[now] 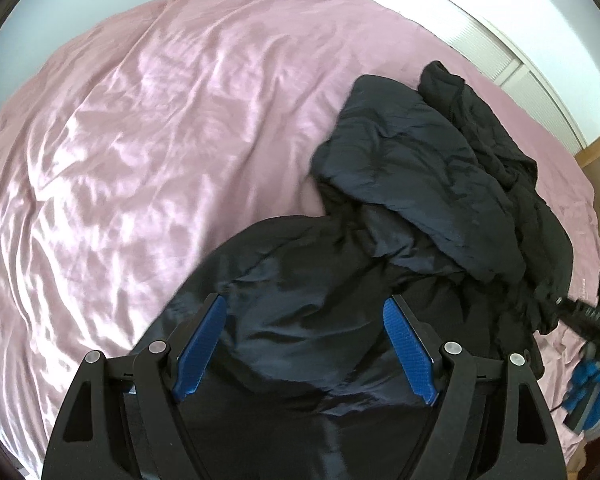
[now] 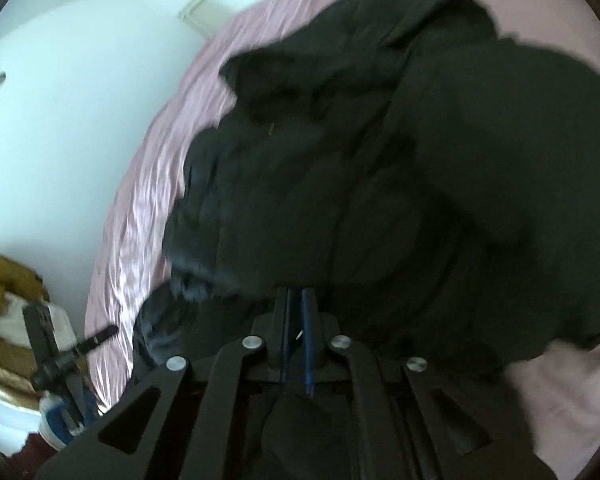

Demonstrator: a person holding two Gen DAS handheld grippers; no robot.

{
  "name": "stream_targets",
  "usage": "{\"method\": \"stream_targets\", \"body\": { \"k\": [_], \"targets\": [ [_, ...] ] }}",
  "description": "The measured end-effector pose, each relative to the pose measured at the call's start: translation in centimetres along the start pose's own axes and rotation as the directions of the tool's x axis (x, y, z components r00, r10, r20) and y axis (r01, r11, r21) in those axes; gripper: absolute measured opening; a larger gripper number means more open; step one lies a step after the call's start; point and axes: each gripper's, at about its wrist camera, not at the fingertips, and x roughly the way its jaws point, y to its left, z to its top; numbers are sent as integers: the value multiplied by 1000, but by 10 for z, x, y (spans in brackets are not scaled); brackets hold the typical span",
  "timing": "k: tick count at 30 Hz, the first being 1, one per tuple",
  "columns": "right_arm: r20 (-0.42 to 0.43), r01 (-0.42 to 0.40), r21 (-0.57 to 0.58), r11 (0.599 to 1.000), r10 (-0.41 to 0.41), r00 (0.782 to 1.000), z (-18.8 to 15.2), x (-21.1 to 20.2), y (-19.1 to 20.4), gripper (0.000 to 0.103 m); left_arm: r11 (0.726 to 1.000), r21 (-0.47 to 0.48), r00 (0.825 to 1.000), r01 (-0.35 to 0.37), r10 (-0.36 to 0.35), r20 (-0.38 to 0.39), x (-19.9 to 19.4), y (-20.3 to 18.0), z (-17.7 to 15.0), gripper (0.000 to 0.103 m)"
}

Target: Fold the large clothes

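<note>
To my left the pink bedspread (image 1: pixel 140 152) lies bare and open to pass over, while the heaped black jacket (image 1: pixel 420 184) blocks my right side.

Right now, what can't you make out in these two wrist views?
- Right wrist view: motion blur smears the black jacket; seams and zip unreadable.
- Right gripper: jaws nearly closed at the jacket's edge; whether fabric is pinched between them is hidden.
- Left wrist view: left gripper, jaws open, covers the jacket's near hem.
- The garment's sleeves are buried in folds on the pink bedcover.
</note>
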Motion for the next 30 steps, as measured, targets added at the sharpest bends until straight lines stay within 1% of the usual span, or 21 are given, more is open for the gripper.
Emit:
{"method": "stream_targets", "body": {
  "k": [3, 5, 7, 10, 15, 19, 22, 25, 30],
  "targets": [
    [-53, -3, -14, 1000, 3, 999, -14, 22, 8, 5, 1000, -16, 1000, 0, 0, 1, -2, 12, -1, 80],
    [-56, -6, -10, 1000, 5, 998, -23, 21, 7, 5, 1000, -13, 1000, -1, 1, 2, -2, 16, -2, 80],
    [-40, 4, 4, 1000, -3, 999, -29, 21, 7, 5, 1000, -5, 1000, -1, 1, -2, -2, 17, -1, 80],
    [-8, 15, 40, 999, -14, 1000, -22, 19, 3, 5, 1000, 3, 1000, 11, -11, -1, 2, 11, 1, 80],
    [45, 69, 84, 994, -73, 996, -15, 6, -9, 7, 997, 50, 999, 53, -52, -17, 15, -17, 9, 80],
    [92, 124, 82, 989, -132, 987, -8, -12, -20, 7, 988, 120, 994, 101, -97, -40, 29, -56, 19, 80],
    [124, 154, 89, 984, -165, 978, -2, -27, -32, 7, 973, 177, 989, 147, -140, -51, 39, -92, 30, 80],
    [151, 184, 92, 979, -196, 969, 5, -41, -44, 7, 950, 251, 983, 183, -174, -60, 51, -137, 42, 80],
    [202, 213, 123, 969, -234, 951, 21, -64, -74, 7, 890, 374, 966, 259, -247, -82, 75, -219, 65, 82]
  ]
}}
